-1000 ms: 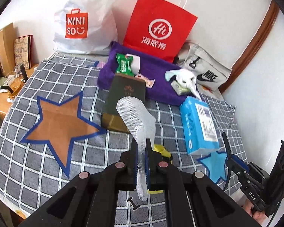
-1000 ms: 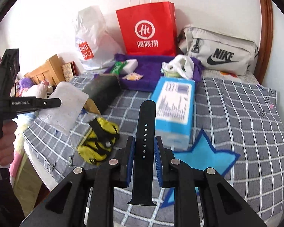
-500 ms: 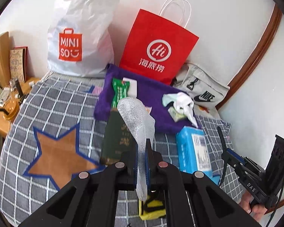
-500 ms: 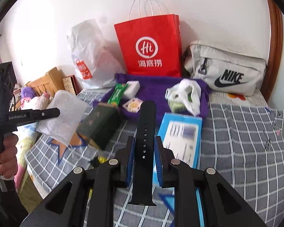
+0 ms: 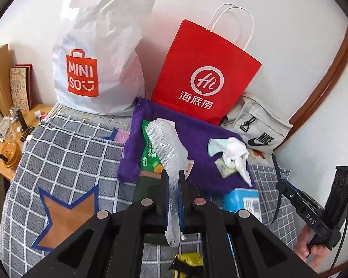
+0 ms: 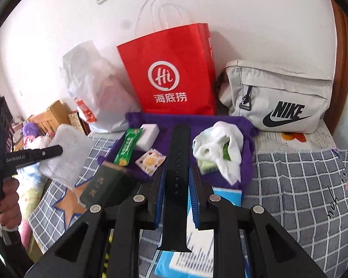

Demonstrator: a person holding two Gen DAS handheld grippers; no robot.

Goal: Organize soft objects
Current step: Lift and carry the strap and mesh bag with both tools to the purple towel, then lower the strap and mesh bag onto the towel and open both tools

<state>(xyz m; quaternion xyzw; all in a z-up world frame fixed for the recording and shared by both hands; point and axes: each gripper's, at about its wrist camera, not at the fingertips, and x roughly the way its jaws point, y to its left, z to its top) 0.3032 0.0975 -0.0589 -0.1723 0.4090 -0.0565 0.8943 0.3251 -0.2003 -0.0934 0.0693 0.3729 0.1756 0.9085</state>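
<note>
Above purple cloth [image 6: 190, 120], left tool [image 5: 172, 183] gripping mesh [image 5: 167, 148], right tool [image 6: 176, 178] gripping strap [image 6: 177, 162]

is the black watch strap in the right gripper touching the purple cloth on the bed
Apart. In the left wrist view the right gripper carries the black watch strap in the air off to the side, over the checked bedspread, clear of the purple cloth.

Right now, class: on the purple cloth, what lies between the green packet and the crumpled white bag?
In the right wrist view, a small patterned sachet lies between the green packet and white bag on the purple cloth.
</note>
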